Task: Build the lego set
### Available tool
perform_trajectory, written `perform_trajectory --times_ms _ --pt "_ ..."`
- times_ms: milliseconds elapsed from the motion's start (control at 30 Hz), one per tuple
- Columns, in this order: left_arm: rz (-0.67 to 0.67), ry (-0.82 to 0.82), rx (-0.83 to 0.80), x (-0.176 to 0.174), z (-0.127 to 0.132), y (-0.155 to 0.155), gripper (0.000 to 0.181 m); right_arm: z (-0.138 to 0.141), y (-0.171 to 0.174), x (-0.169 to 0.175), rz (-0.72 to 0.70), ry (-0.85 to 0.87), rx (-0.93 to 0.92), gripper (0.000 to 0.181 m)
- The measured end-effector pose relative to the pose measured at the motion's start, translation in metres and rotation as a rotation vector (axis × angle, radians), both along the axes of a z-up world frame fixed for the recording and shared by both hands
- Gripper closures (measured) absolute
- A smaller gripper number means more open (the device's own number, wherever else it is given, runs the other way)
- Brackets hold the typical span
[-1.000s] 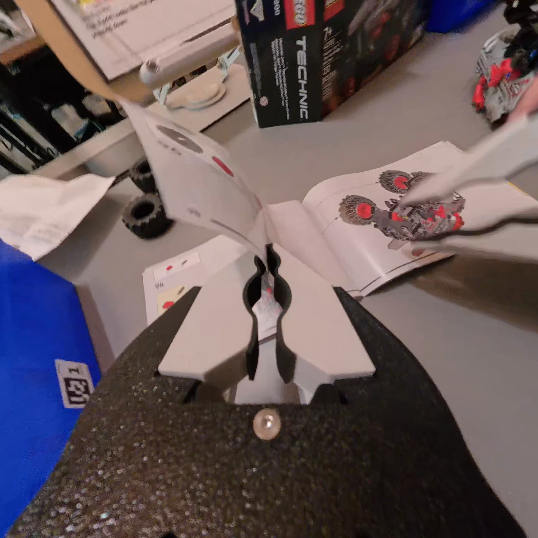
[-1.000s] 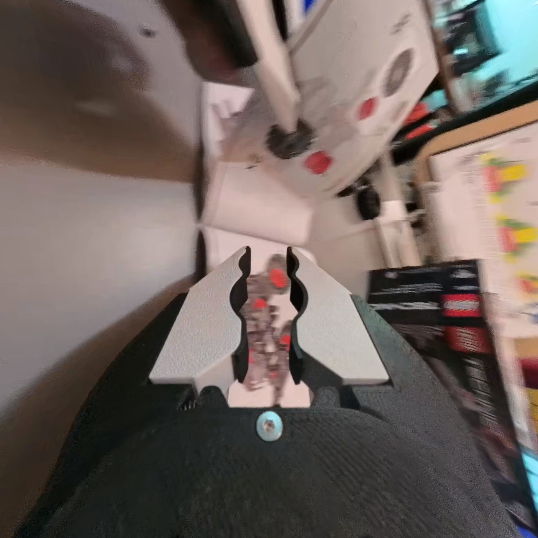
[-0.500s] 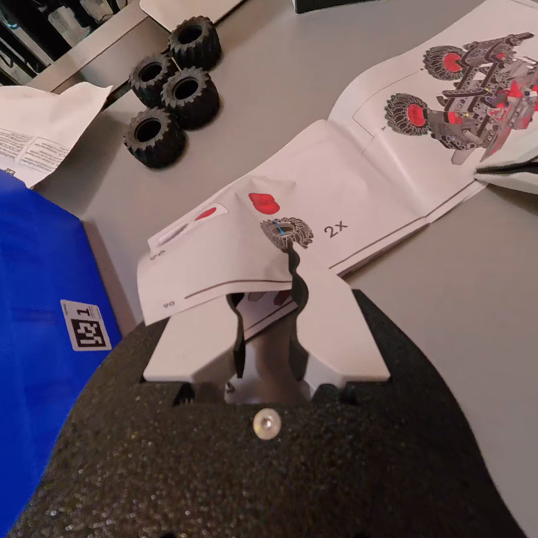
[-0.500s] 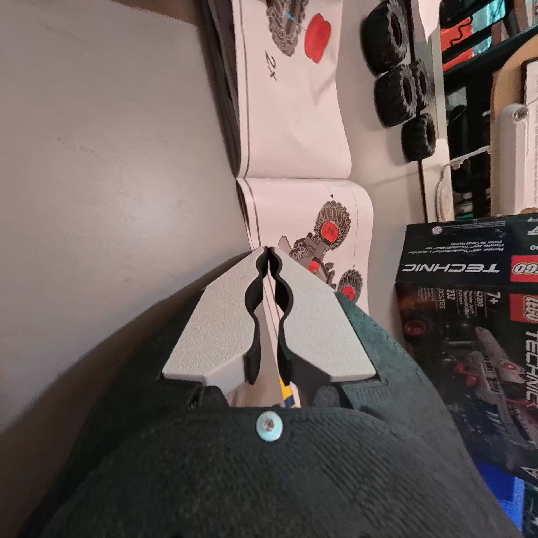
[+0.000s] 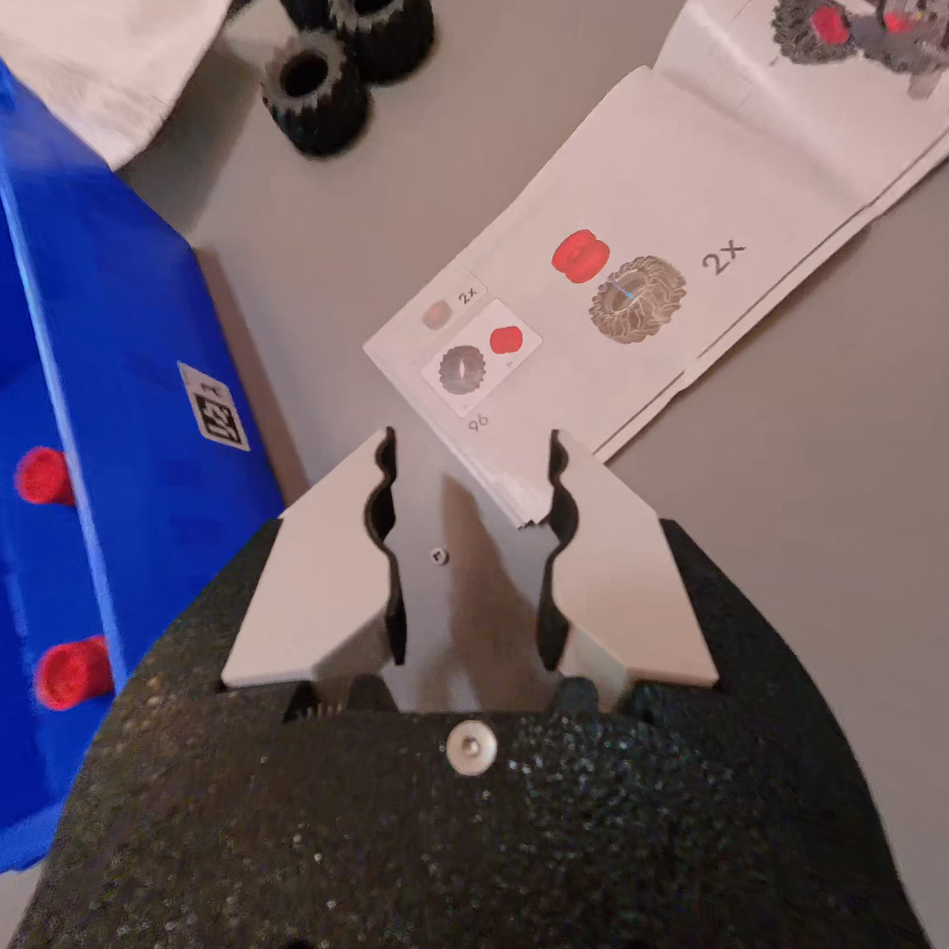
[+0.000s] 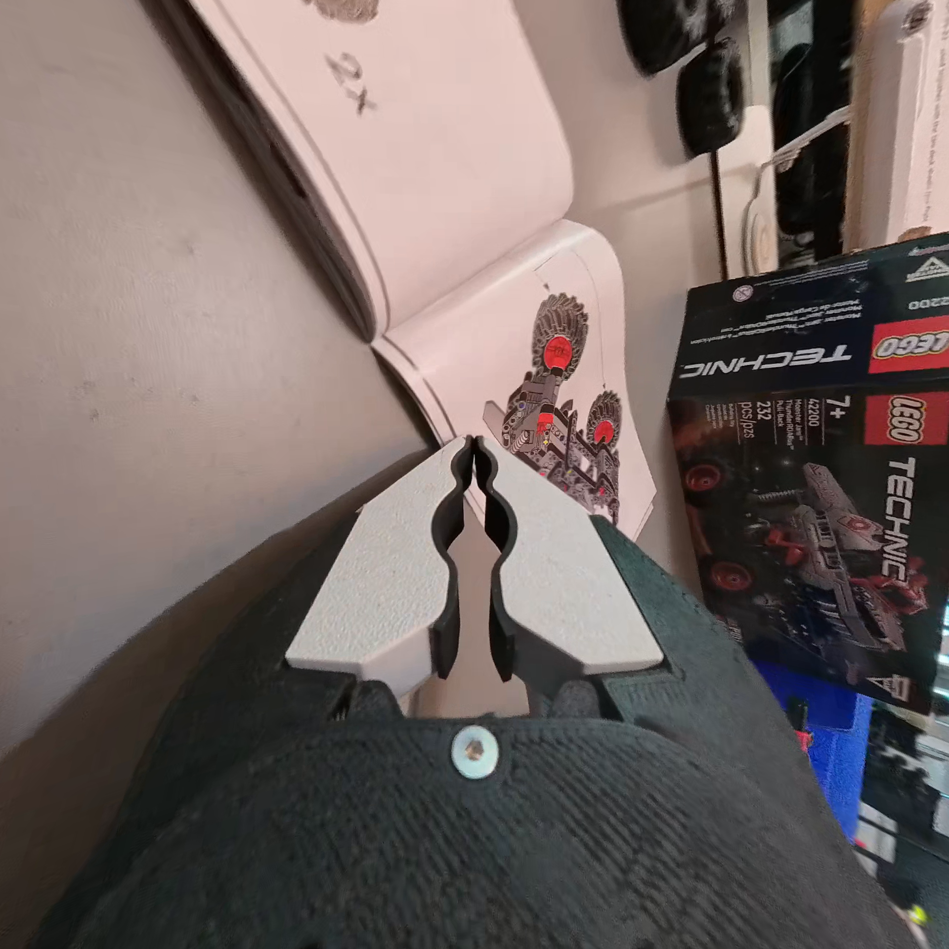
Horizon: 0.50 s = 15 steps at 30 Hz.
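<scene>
The instruction booklet point(image 5: 642, 215) lies open and flat on the grey table; its left page shows a tyre and a red hub. My left gripper point(image 5: 471, 441) is open and empty, just short of the booklet's near corner. Black tyres point(image 5: 318, 97) stand beyond it. Red wheel hubs point(image 5: 72, 672) sit in the blue bin point(image 5: 154, 359) to the left. My right gripper point(image 6: 471, 447) is shut, its tips at the near edge of the booklet's point(image 6: 462, 205) right page with the truck picture. I cannot tell whether it pinches paper.
A black Lego box point(image 6: 821, 462) stands right of the booklet. More tyres point(image 6: 708, 102) lie beyond the booklet. A white paper sheet point(image 5: 102, 67) lies over the bin's far end. A tiny grey piece point(image 5: 439, 556) lies on the table between my left fingers. Some 25 centimeters of space lies between my two pairs of fingers.
My left gripper let go of the page it was turning, opened and drew back; the page now lies flat. My right gripper closed one second ago and has stayed shut at the right page.
</scene>
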<state>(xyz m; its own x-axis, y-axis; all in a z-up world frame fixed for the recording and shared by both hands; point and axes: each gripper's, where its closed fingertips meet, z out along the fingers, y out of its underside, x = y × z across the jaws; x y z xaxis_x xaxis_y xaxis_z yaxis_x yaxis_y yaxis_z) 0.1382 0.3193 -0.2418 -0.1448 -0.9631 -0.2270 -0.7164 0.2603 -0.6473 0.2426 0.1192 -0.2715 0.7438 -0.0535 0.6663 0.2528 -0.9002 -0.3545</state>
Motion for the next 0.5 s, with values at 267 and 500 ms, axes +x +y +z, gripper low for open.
perform_trajectory --times_ms 267,500 --pt "-0.14 0.017 -0.049 0.023 -0.033 -0.025 0.161 0.039 0.059 -0.022 0.171 0.158 0.341 0.181" --pt "-0.121 -0.009 -0.081 0.056 -0.001 -0.014 0.16 -0.002 0.076 -0.027 0.186 0.158 0.192 0.18"
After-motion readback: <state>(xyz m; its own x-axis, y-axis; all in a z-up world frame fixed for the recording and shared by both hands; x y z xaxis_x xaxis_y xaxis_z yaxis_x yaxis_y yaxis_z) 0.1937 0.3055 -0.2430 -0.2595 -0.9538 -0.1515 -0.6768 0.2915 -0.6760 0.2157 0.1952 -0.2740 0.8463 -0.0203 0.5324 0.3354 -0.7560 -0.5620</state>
